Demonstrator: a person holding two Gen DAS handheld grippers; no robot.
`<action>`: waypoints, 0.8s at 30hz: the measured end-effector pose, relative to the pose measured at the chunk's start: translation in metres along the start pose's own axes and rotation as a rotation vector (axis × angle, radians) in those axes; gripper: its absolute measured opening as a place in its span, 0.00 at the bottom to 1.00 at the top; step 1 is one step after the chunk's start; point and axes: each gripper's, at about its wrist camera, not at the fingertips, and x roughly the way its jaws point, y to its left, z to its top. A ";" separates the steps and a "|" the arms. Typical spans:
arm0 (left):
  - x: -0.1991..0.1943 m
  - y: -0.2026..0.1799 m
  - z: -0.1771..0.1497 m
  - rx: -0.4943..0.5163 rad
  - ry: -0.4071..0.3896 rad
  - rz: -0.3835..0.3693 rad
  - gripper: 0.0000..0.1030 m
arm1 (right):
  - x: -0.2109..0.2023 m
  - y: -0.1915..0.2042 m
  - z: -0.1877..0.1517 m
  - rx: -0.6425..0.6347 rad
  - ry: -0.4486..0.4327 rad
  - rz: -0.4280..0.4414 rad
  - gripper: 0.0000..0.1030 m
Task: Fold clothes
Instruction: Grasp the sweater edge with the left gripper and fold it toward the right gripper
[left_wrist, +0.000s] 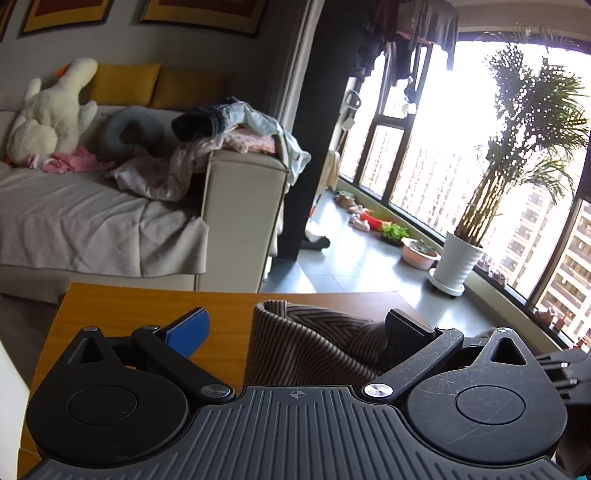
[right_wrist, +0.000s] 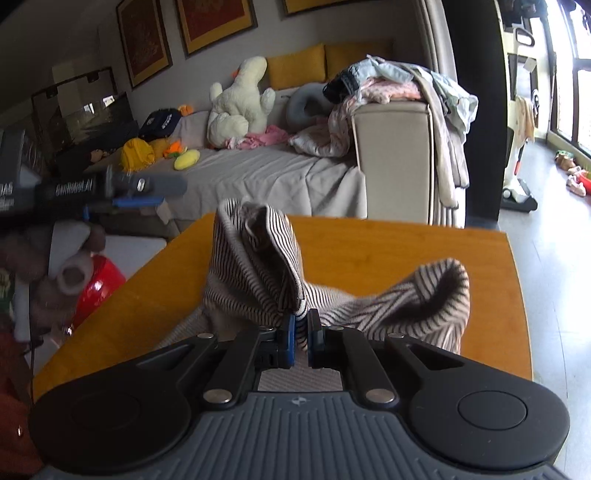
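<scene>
Striped knit: the garment (right_wrist: 258, 280) lies bunched on the desk (right_wrist: 406, 251), one fold lifted into a peak, a tube-like opening — perhaps a sleeve or cuff — sagging to the right.
Right hand-held gripper (right_wrist: 301, 332): closed on a pinch of the garment; cloth shows between the blue pads, and the peak above is likely drawn up by this hold.
Left hand-held gripper (left_wrist: 295, 325): spread wide, fingers either side of a raised fold of the garment (left_wrist: 295, 343), pinching nothing — placed, I judge, to take a second hold so the cloth can be spread or turned over.
Where the garment is: near the desk's front edge, close under both grippers, well apart from the pile of clothes (right_wrist: 388, 88) on the sofa arm (right_wrist: 391, 155).
Fold state: crumpled, not flat; which fold this would be cannot be judged.
Hidden: both gripper bodies cover the garment's near part, so its full outline and kind stay unclear.
Cut off: the desk's near edge and the person's hands lie out of view.
</scene>
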 end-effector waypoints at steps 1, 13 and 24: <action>-0.001 -0.004 0.000 0.008 0.001 -0.006 1.00 | 0.000 0.003 -0.009 -0.004 0.021 -0.003 0.06; 0.010 -0.005 -0.050 0.132 0.240 -0.010 0.60 | -0.050 0.018 -0.029 -0.039 -0.037 -0.038 0.25; -0.020 0.029 -0.080 0.095 0.377 -0.007 0.79 | -0.009 -0.026 -0.056 0.048 0.081 -0.276 0.68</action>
